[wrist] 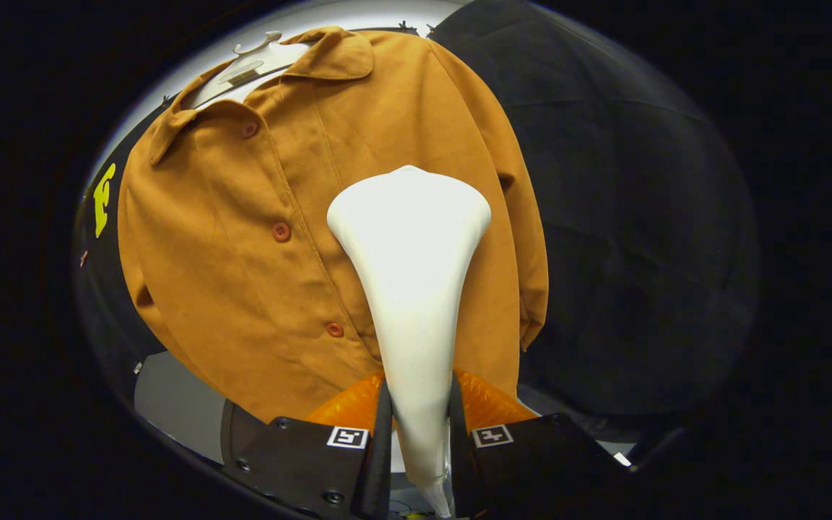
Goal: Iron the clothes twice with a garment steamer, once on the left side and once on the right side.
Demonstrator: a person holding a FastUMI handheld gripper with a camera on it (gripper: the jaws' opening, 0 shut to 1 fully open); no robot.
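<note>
A white garment steamer (412, 289) stands upright, head seemingly against the right front of a buttoned orange shirt (257, 253) hanging behind.

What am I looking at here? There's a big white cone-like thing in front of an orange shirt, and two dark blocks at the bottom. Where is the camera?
The camera rides on a hand-held gripper, a two-fingered clamp that a person carries, and it looks forward along the fingers. The two dark blocks at the bottom are those fingers. Its wide lens bends everything into a round shape.

The white thing clamped between the fingers is a garment steamer; both fingers press on its narrow handle, and its broad head points at the cloth.

Beyond it hangs an orange shirt, buttoned, on a white hanger in front of the booth's black cloth wall. The steamer's head sits on one side of the button row.
</note>
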